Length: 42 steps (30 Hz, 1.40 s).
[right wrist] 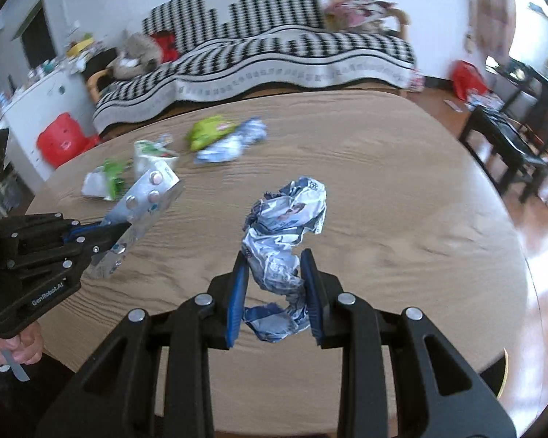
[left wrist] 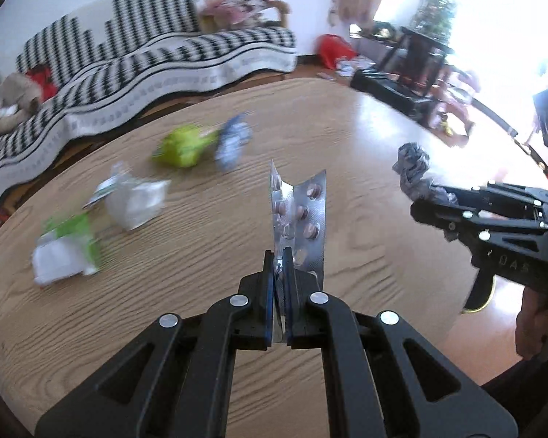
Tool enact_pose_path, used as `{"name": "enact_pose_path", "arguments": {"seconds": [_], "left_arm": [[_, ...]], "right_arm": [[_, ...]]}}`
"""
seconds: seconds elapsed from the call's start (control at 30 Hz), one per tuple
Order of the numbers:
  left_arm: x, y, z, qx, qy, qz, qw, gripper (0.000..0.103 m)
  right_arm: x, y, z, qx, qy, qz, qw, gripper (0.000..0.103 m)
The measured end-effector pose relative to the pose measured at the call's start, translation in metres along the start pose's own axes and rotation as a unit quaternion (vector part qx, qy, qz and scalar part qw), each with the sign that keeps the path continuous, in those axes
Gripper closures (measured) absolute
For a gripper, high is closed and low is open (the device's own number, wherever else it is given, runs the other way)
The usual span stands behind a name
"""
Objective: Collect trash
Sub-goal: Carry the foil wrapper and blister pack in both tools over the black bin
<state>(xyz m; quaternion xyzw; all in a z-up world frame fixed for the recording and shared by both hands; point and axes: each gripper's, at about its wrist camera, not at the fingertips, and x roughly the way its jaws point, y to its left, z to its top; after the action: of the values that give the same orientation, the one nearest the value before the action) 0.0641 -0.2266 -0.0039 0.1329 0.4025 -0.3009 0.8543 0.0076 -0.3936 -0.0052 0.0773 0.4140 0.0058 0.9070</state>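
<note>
1. The left gripper [left wrist: 279,259] is pinched tight on the silver foil blister pack of pink pills [left wrist: 299,215]; its long axis runs on beyond the fingertips.
2. The right gripper [right wrist: 274,292] clamps the crumpled blue-and-white paper wrapper [right wrist: 285,233], partly closed; both pieces hang above the round wooden table [right wrist: 402,189].
3. The remaining green and white wrappers [right wrist: 210,131] lie far-left, nearer the left gripper.

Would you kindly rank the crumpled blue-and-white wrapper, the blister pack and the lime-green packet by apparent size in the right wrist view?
1. Crumpled blue-and-white wrapper, largest, though it is nearest the camera.
2. Blister pack, also held close.
3. Lime-green packet, smallest; it lies farther off on the table, so its true size is unsure.
</note>
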Motion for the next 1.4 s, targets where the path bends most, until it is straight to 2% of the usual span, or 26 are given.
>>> {"name": "enact_pose_path", "arguments": {"seconds": [0.2,0.43,0.6,0.8,0.93,1.1,1.4], "left_arm": [[0.021,-0.077,0.018,0.032,0.001,-0.044,0.9985,0.1],[0.04,-0.169,0.026,0.074,0.002,-0.102,0.992,0.1],[0.055,-0.232,0.021,0.111,0.012,-0.143,0.9834,0.1],[0.077,-0.282,0.007,0.142,0.041,-0.179,0.9726,0.1],[0.092,-0.303,-0.003,0.156,0.064,-0.192,0.9669,0.1],[0.106,-0.32,-0.011,0.165,0.087,-0.206,0.9606,0.1],[0.118,-0.336,-0.012,0.169,0.1,-0.207,0.9583,0.1]], "right_arm": [[-0.036,-0.078,-0.031,0.05,-0.01,-0.04,0.998,0.073],[-0.081,-0.167,-0.073,0.127,-0.023,-0.081,0.988,0.073],[-0.108,-0.218,-0.107,0.175,-0.026,-0.106,0.978,0.073],[-0.118,-0.263,-0.14,0.223,-0.006,-0.131,0.966,0.073],[-0.116,-0.289,-0.162,0.256,0.016,-0.136,0.957,0.073],[-0.111,-0.304,-0.173,0.28,0.032,-0.138,0.949,0.073],[-0.101,-0.308,-0.175,0.291,0.045,-0.133,0.946,0.073]]}}
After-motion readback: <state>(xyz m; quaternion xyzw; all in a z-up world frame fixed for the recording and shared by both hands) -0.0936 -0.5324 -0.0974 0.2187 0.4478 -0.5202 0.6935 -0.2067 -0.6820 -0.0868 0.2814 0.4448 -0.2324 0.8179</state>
